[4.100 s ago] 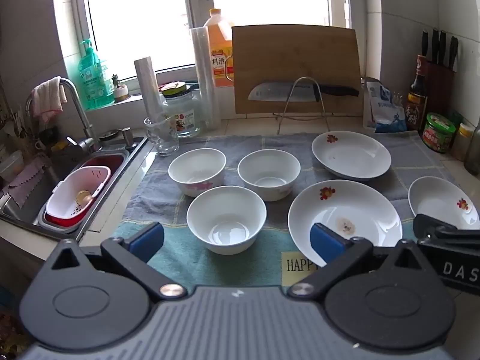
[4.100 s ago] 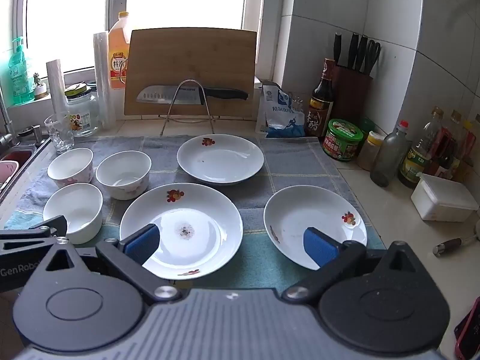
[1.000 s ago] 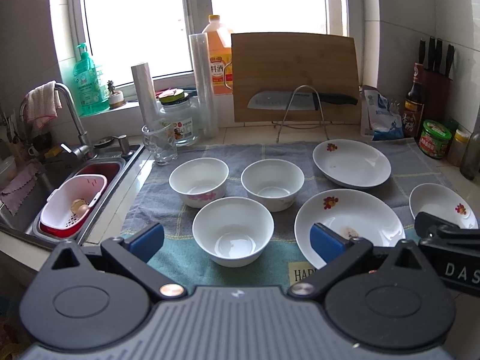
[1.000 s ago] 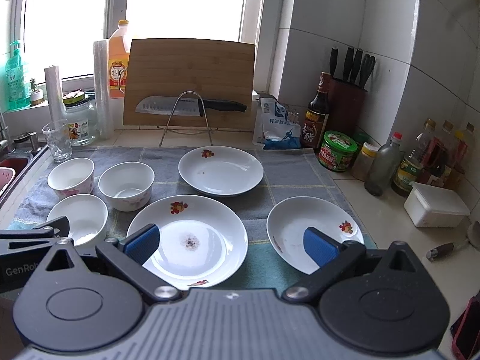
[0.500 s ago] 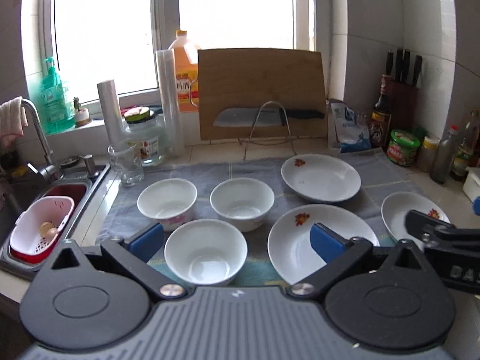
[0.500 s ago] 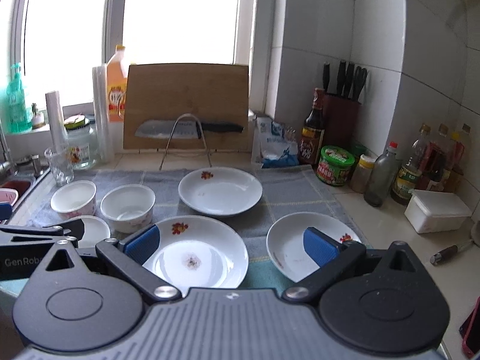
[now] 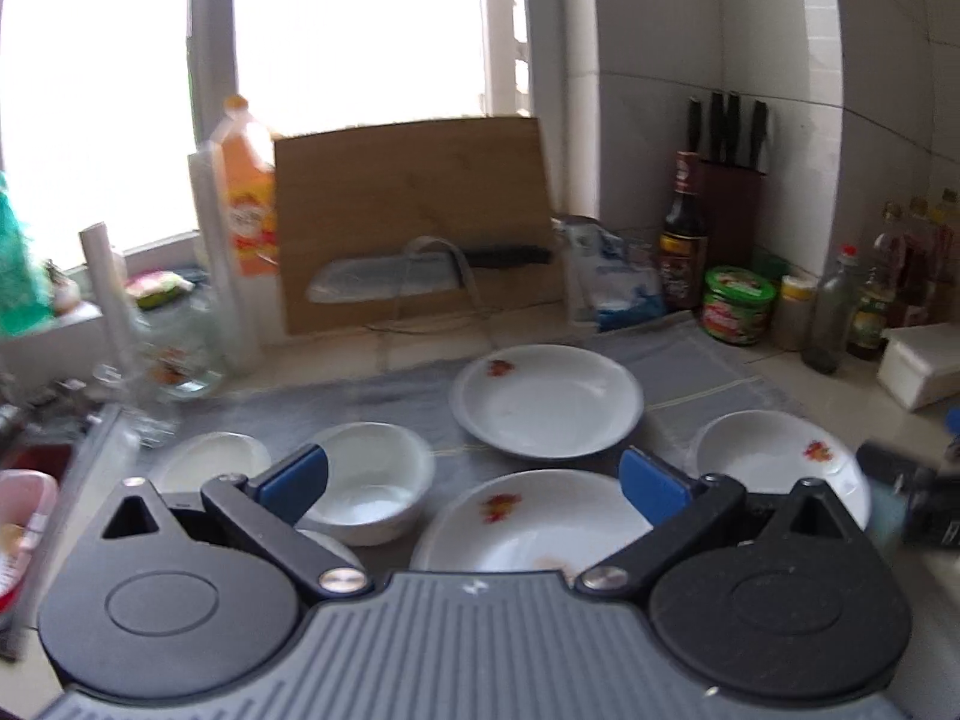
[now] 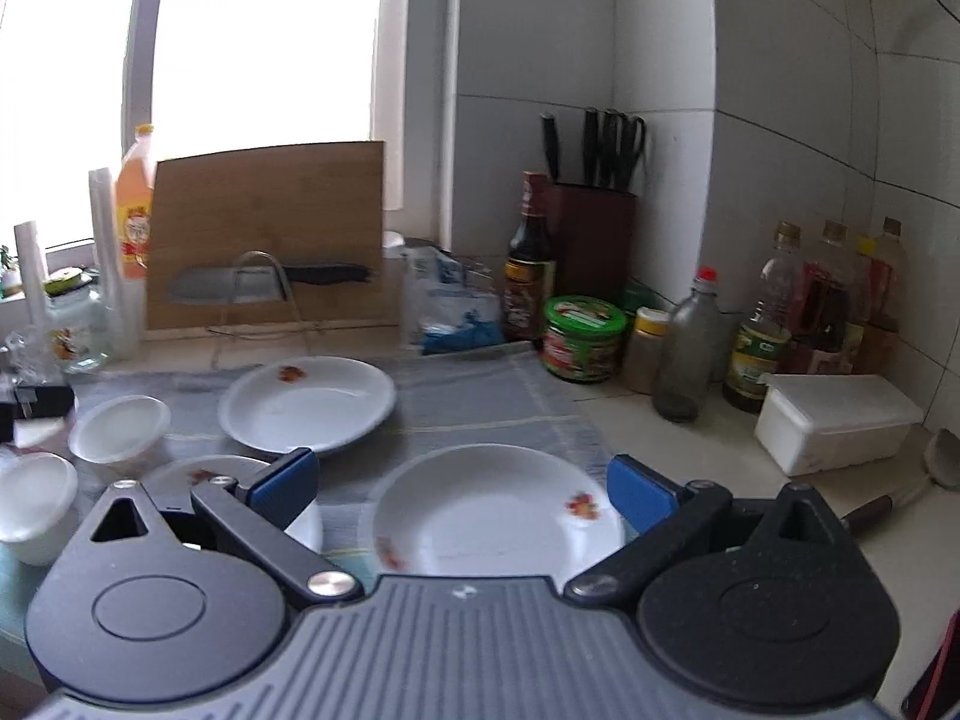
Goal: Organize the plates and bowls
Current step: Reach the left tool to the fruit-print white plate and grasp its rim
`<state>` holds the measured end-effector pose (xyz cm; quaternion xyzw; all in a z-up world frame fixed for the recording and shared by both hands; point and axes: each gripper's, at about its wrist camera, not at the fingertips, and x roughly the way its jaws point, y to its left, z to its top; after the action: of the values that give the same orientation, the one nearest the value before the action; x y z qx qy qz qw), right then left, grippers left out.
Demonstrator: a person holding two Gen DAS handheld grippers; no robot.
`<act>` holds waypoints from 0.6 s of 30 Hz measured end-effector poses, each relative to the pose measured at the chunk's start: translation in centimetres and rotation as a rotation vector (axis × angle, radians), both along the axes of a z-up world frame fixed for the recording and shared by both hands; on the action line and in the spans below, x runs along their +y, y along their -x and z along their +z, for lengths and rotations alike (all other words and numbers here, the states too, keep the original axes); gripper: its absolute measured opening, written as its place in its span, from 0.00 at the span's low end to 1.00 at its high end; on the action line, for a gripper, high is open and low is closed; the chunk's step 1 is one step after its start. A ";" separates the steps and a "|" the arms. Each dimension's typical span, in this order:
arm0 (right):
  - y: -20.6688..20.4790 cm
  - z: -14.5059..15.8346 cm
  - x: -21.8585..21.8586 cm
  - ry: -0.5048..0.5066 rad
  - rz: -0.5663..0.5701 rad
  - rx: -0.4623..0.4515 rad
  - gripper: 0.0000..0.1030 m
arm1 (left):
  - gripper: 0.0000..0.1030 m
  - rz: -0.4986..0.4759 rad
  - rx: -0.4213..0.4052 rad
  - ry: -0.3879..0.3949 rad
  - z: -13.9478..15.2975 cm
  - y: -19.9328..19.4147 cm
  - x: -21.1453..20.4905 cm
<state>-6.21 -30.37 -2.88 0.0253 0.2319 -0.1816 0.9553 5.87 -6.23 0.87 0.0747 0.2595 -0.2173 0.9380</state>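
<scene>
White dishes lie on a grey cloth. In the left wrist view a far plate, a near plate and a right plate show, with a bowl and another bowl at the left. My left gripper is open and empty above them. In the right wrist view my right gripper is open and empty above the right plate. The far plate and bowls lie left. The third bowl is at the left edge.
A cutting board with a knife on a rack stands at the back. A knife block, bottles, a green jar and a white box line the right wall. A sink lies left.
Both grippers have risen and swung to the right, so the dishes sit lower and further left in both views. Both stay open and empty. No dish has moved.
</scene>
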 end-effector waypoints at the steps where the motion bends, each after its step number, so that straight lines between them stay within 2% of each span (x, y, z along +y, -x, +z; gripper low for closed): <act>1: 0.0 -0.8 -1.0 -0.004 0.005 0.006 1.00 | 1.00 -0.017 0.020 0.003 -0.1 -0.5 -0.9; 6: 0.2 -4.7 -4.5 -0.043 0.062 0.026 1.00 | 1.00 -0.087 0.026 -0.051 -1.2 -2.5 -7.0; 7: 0.3 -6.8 -5.8 -0.072 0.091 0.049 1.00 | 1.00 -0.104 0.032 -0.054 -1.5 -2.8 -8.1; 11: 0.4 -10.0 -7.3 -0.112 0.103 0.082 1.00 | 1.00 -0.180 0.058 -0.051 -2.6 -4.0 -12.0; 18: 0.7 -12.2 -8.4 -0.167 0.237 0.048 1.00 | 1.00 -0.299 0.127 -0.101 -5.0 -5.7 -17.4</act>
<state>-6.92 -38.73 -15.04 0.0727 0.2704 -0.0479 0.9588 11.60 -23.66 -4.09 0.1459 0.3146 -0.3451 0.8721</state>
